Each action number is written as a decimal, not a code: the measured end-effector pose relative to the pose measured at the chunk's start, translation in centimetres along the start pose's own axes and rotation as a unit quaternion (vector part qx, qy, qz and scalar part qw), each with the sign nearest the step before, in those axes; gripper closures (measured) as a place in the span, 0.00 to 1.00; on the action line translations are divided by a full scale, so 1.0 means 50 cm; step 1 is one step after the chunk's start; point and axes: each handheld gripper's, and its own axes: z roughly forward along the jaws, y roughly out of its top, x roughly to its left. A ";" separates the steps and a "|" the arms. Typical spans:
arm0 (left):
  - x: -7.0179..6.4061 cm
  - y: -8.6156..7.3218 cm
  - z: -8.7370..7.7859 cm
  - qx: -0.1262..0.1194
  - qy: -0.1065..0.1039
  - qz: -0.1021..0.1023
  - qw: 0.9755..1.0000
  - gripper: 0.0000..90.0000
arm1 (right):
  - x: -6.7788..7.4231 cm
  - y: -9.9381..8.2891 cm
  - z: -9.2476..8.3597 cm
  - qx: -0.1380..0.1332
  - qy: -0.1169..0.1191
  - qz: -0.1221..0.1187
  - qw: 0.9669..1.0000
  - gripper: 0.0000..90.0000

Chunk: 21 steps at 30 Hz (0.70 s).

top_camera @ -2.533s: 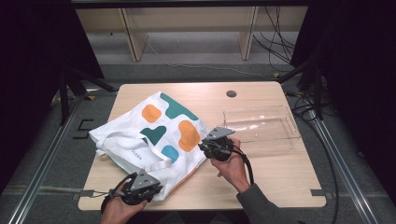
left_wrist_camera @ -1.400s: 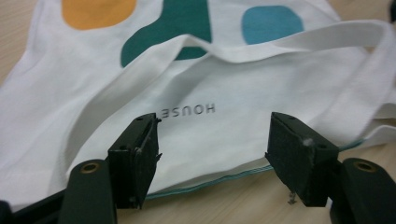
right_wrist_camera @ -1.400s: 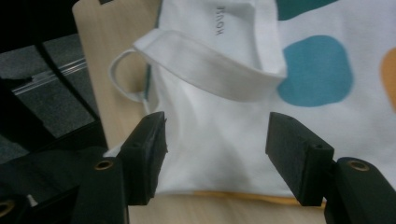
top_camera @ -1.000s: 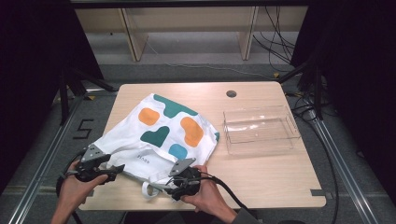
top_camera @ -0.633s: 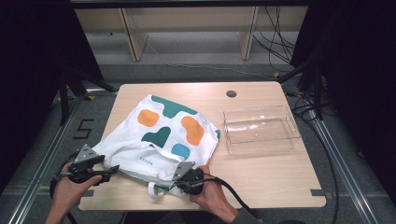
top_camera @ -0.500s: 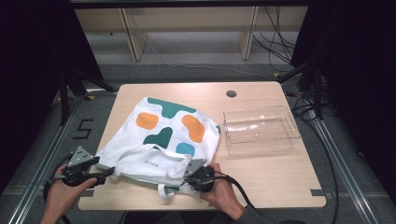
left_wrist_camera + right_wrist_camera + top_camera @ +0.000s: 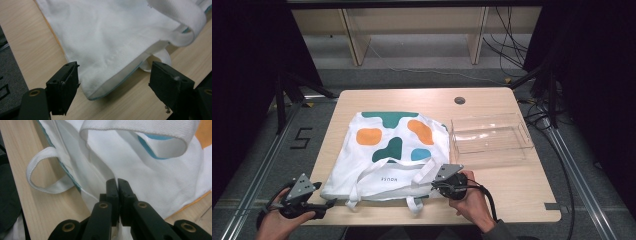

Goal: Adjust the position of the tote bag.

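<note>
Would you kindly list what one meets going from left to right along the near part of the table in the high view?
Left tongs → white tote bag → right tongs → clear plastic tray.

Clear plastic tray (image 7: 491,140) sits on wooden table (image 7: 412,100).

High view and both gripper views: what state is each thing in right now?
Tote bag: flat on the table, handles loose at the near edge.
Left gripper: open, jaws just been opening, bag corner between them but untouched.
Right gripper: shut on the bag's fabric by its opening.
Clear tray: upright, empty, right of the bag.
</note>
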 end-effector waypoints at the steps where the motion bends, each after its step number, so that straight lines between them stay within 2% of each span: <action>1: -0.002 -0.001 0.004 0.012 0.000 0.002 1.000 0.26 | 0.000 0.001 -0.001 -0.002 -0.001 -0.001 1.000 0.98; 2: -0.005 -0.004 0.012 0.006 0.003 -0.004 1.000 0.25 | 0.000 0.002 -0.001 -0.002 -0.006 -0.001 1.000 0.98; 3: -0.004 -0.005 0.017 0.015 0.000 0.006 1.000 0.25 | 0.000 0.002 -0.002 -0.003 -0.006 -0.001 1.000 0.98; 5: -0.001 -0.008 0.025 0.031 0.007 0.015 0.999 0.25 | -0.003 0.001 -0.002 -0.007 -0.003 -0.001 1.000 0.98; 9: 0.013 -0.012 0.046 0.035 0.021 -0.024 0.999 0.27 | -0.004 0.000 0.001 -0.003 0.001 -0.002 1.000 0.98; 10: 0.015 -0.013 0.050 0.028 0.024 -0.034 0.999 0.27 | -0.002 -0.001 0.002 -0.003 -0.001 -0.002 1.000 0.98; 11: 0.019 -0.013 0.052 0.031 0.027 -0.035 0.999 0.29 | -0.002 -0.001 0.003 -0.002 -0.008 -0.006 1.000 0.98; 14: 0.025 -0.007 0.064 0.029 0.045 -0.035 0.998 0.29 | -0.002 -0.002 0.003 -0.005 -0.005 -0.003 1.000 0.98; 15: 0.026 -0.004 0.069 0.029 0.039 -0.041 0.998 0.31 | -0.002 -0.002 0.004 -0.005 -0.002 0.000 1.000 0.98; 17: 0.027 0.001 0.079 0.022 0.049 -0.036 0.998 0.34 | -0.001 -0.004 0.008 -0.008 -0.013 0.001 1.000 0.94; 18: 0.029 0.004 0.081 0.027 0.049 -0.031 0.998 0.35 | 0.002 -0.005 0.008 -0.002 -0.012 0.010 1.000 0.91; 19: 0.030 0.006 0.084 0.025 0.051 -0.036 0.998 0.37 | 0.006 -0.005 0.009 0.002 -0.015 0.012 1.000 0.86; 20: 0.034 0.009 0.083 0.021 0.053 -0.032 0.998 0.40 | 0.009 -0.005 0.011 0.003 -0.015 0.014 1.000 0.82; 21: 0.036 0.011 0.084 0.015 0.055 -0.036 0.998 0.42 | 0.009 -0.005 0.015 0.001 -0.020 -0.001 1.000 0.79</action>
